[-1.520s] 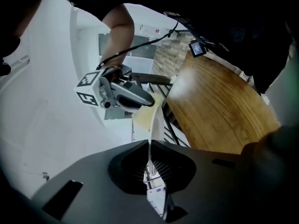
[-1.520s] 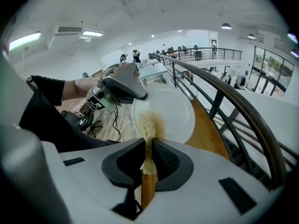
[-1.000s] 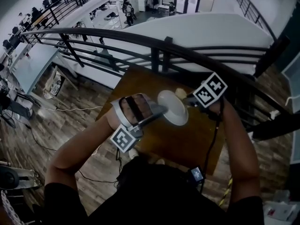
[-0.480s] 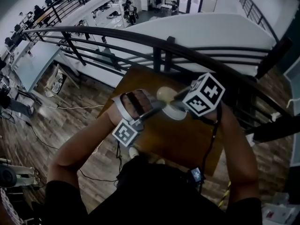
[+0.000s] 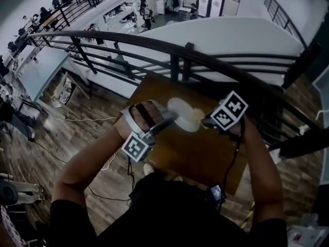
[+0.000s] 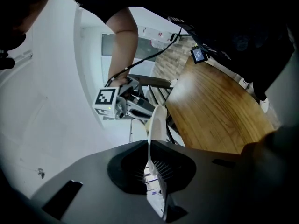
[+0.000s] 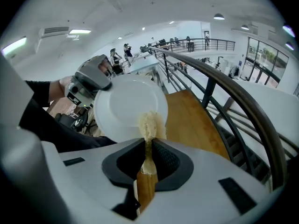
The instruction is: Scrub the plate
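Plate is gripped by its rim, edge-on between the closed jaws of the left gripper, and is held tilted above the table. A pale scrubber is clamped in the right gripper, and its frayed end is laid against the plate's lower rim. Beyond the table, a dark railing is seen.

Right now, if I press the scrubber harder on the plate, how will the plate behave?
The plate looks stiff and glazed, so it probably won't flex. The left gripper pinches only its rim, off the table, so a push from the scrubber may pivot or slip it. It's likely breakable if it drops.
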